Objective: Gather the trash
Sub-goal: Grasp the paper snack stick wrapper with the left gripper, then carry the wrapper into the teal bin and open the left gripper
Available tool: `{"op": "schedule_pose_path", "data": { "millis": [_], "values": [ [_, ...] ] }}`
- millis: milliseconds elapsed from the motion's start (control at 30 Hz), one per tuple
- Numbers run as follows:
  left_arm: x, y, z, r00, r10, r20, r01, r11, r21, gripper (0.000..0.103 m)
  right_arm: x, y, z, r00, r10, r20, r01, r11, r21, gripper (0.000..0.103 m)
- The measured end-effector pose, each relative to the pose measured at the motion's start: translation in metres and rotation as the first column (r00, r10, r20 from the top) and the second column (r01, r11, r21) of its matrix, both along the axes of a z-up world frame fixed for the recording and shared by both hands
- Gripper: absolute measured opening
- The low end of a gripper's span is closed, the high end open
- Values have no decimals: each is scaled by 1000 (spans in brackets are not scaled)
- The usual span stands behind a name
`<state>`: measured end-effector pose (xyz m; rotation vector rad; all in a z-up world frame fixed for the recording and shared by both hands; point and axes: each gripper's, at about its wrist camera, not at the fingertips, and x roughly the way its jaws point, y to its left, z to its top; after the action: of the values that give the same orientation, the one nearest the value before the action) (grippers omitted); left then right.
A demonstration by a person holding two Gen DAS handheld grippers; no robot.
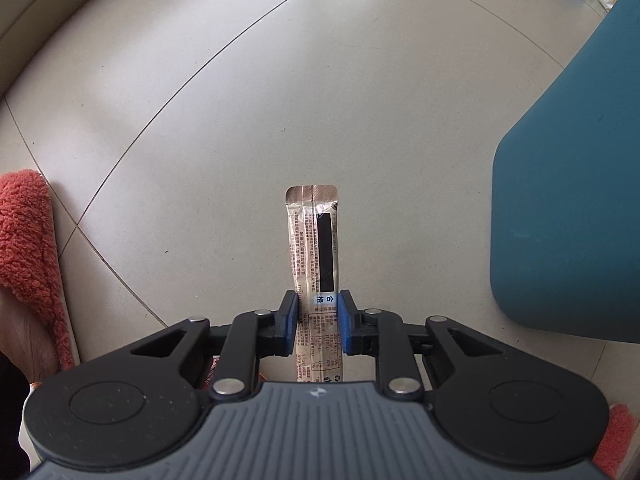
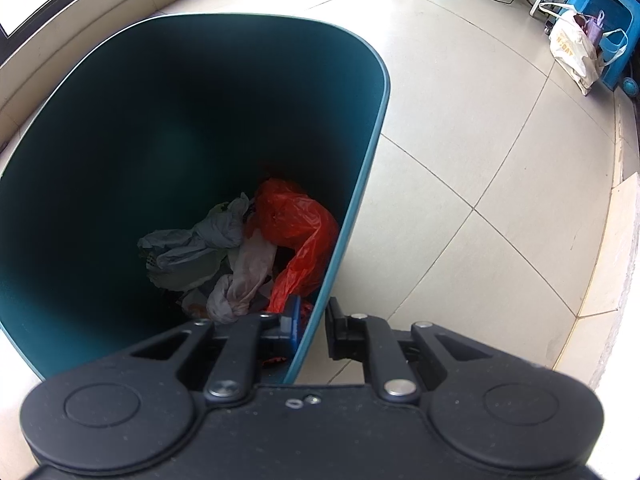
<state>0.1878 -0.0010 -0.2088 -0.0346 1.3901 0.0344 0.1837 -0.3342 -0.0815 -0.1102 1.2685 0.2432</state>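
A crinkled, shiny foil sachet (image 1: 316, 248), a smooth matt plastic bin (image 2: 352, 184), glossy floor tiles (image 1: 280, 80), thin crumpled red plastic bag (image 2: 296, 224), fuzzy orange cloth (image 1: 28, 240).

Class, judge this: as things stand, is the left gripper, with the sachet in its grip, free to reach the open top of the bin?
Probably yes. The left gripper is shut on the sachet, with only bare floor between it and the bin. The right gripper grips the bin's rim, but most of the mouth looks unobstructed.

Crumpled bags (image 2: 240, 256) inside bin (image 2: 360, 184)
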Motion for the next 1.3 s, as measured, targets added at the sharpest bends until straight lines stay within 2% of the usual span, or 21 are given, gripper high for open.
{"op": "schedule_pose_path", "data": {
  "millis": [167,467,700,900,1033,1167,1300],
  "values": [
    [-4,-3,37,999,-11,35,11,1000,-6,20,-1,2,0,1000,11,7,-11,1000,-17,12],
    [-13,-23,130,989,-72,132,75,997,-19,20,-4,7,0,1000,21,19,-20,999,-35,11],
    [-12,-41,194,969,-124,216,136,990,-44,20,-5,6,-2,999,24,23,-23,999,-37,11],
    [-2,-61,233,946,-182,270,209,975,-74,20,-4,6,-2,999,25,23,-24,999,-40,11],
    [-3,-87,251,919,-236,316,273,959,-76,20,-4,6,-2,999,23,22,-22,999,-39,11],
    [3,-114,254,901,-281,329,318,946,-63,20,-3,5,-1,1000,16,19,-16,999,-32,11],
    [10,-143,234,896,-321,309,351,935,-48,20,-3,2,-1,1000,19,21,-18,1000,-24,11]
  ]
}}
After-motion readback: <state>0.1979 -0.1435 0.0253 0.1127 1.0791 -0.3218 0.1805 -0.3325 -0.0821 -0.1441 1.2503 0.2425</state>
